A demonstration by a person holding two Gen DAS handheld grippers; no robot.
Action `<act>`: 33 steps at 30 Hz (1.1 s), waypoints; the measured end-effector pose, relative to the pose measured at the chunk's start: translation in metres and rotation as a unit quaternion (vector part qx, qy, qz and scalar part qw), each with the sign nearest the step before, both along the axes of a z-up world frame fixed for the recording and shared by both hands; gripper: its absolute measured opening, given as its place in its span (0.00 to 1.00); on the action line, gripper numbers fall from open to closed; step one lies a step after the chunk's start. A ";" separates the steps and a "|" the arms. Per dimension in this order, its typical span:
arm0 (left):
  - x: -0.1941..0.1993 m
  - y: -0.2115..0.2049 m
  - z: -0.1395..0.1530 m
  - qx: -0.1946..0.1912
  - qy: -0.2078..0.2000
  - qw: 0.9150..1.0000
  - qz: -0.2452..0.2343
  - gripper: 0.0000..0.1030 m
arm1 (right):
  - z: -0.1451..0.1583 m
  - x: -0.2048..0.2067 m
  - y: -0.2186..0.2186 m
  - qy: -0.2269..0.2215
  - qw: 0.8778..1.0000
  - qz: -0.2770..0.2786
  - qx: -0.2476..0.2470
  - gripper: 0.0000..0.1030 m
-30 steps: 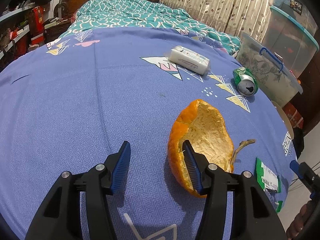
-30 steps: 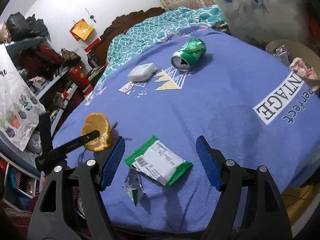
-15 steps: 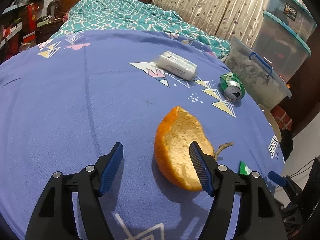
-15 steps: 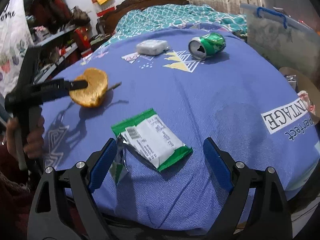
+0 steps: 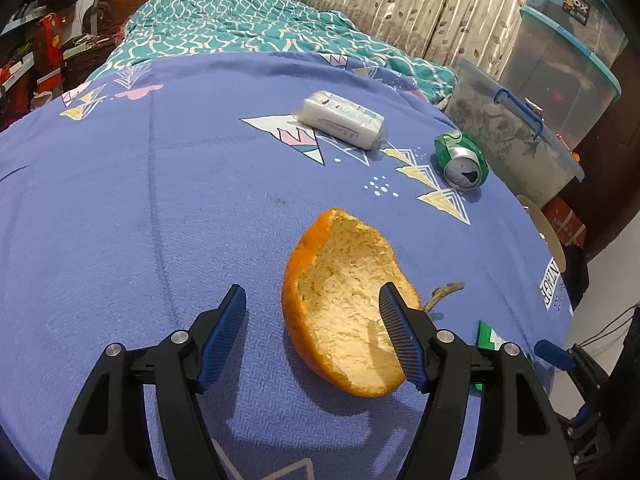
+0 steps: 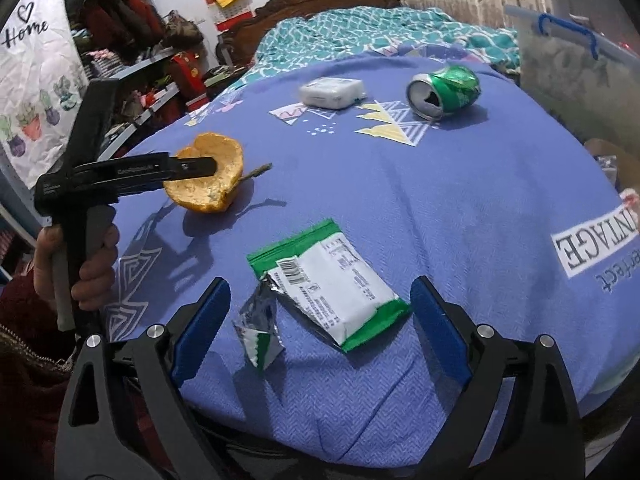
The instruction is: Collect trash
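A cupped orange peel (image 5: pixel 344 304) lies on the blue bedsheet (image 5: pixel 160 200), a dry stem (image 5: pixel 444 292) beside it. My left gripper (image 5: pixel 310 288) is open astride the peel's left wall: the right finger is inside the cup, the left finger is apart from it. The right wrist view shows the same peel (image 6: pixel 208 184) from the side. My right gripper (image 6: pixel 320 282) hovers with its jaws opening; a green-and-white wrapper (image 6: pixel 332 280) and a torn foil scrap (image 6: pixel 258 332) lie between them, untouched. Farther back lie a crushed green can (image 6: pixel 444 90) and a white pack (image 6: pixel 330 92).
A teal blanket (image 5: pixel 240 24) covers the head of the bed. Clear storage bins (image 5: pixel 516 140) stand along the right side, and a round bin (image 6: pixel 612 160) holding scraps sits past the bed's right edge. Cluttered shelves (image 6: pixel 132 52) line the left. The bed's edge is just below my right gripper.
The left jaws widened and now straddle more of the peel. The right gripper rolled level, its jaws spread wider, and it drew closer over the wrapper.
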State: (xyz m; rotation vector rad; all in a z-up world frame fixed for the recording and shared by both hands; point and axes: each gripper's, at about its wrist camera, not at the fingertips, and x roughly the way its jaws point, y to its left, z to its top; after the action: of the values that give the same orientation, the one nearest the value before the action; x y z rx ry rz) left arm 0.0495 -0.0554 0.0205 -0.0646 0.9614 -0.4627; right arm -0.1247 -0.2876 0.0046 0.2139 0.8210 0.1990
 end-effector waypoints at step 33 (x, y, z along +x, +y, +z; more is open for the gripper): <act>0.008 0.001 -0.009 0.012 0.025 0.999 0.019 0.16 | -0.017 0.021 -0.013 -0.010 0.998 -0.040 -0.037 0.21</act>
State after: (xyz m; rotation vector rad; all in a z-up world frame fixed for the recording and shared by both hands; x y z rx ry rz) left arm 0.0576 -0.0544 0.0114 -0.0720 1.0142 -0.4165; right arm -0.1035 -0.3004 -0.0121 0.1742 0.7971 0.0949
